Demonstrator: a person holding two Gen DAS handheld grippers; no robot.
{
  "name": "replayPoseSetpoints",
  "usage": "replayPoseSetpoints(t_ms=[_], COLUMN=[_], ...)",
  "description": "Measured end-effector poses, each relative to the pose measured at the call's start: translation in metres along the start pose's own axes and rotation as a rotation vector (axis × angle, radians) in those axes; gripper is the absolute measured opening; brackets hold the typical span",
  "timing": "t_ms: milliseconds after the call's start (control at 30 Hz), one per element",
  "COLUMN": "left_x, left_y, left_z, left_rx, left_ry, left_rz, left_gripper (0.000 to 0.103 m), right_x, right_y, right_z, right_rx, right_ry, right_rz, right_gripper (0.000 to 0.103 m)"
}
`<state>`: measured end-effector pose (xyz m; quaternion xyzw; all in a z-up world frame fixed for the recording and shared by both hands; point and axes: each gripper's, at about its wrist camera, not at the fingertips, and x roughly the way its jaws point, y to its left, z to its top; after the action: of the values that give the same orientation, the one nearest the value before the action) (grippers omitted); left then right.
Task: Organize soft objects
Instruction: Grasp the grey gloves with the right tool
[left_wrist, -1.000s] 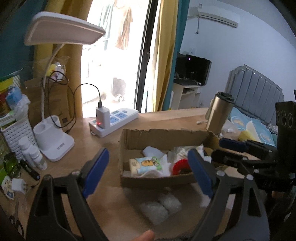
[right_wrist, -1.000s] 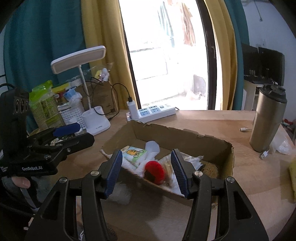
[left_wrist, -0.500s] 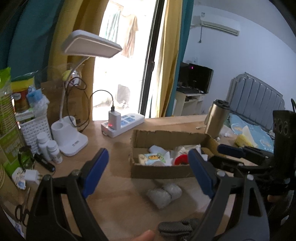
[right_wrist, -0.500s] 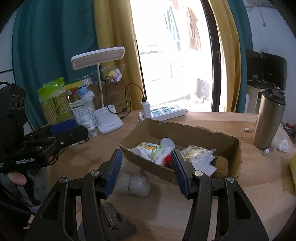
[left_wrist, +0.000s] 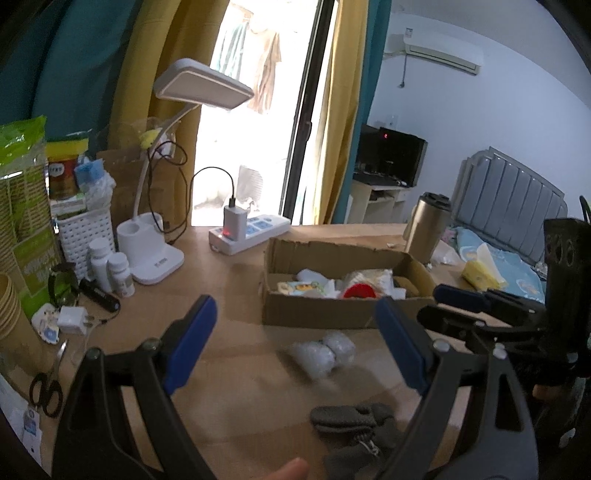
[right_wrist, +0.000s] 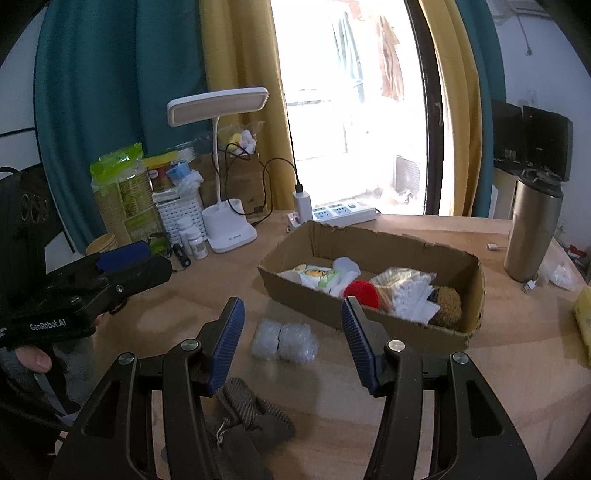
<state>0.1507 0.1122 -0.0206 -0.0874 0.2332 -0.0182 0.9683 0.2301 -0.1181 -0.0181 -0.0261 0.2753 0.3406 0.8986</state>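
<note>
Wooden desk, cardboard box of soft items, bubble-wrap bundle beside it, both grippers spread, empty.

The desk was pale wood, smooth with a soft sheen. On it the box was raw brown cardboard, matt, its top edge torn ragged. The bubble wrap was clear, glinting plastic, and the gloves were grey knitted cloth with a coarse weave. The flask looked like brushed metal (dark plastic lid). The lamp was glossy white plastic. Both grippers had matt black plastic frames; the right gripper carried ribbed blue pads.
</note>
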Motion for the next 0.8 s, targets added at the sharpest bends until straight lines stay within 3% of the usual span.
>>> replayPoseSetpoints(t_ms=[800], left_x=[-0.016], left_y=[-0.005], left_z=[-0.063], left_rx=[-0.030], left_ry=[0.070], left_rz=[-0.007], left_gripper=[0.089], right_x=[0.002], right_y=[0.014], right_z=[-0.058], right_rx=[0.023], right_ry=[0.094], right_rz=[0.019], right_gripper=[0.058])
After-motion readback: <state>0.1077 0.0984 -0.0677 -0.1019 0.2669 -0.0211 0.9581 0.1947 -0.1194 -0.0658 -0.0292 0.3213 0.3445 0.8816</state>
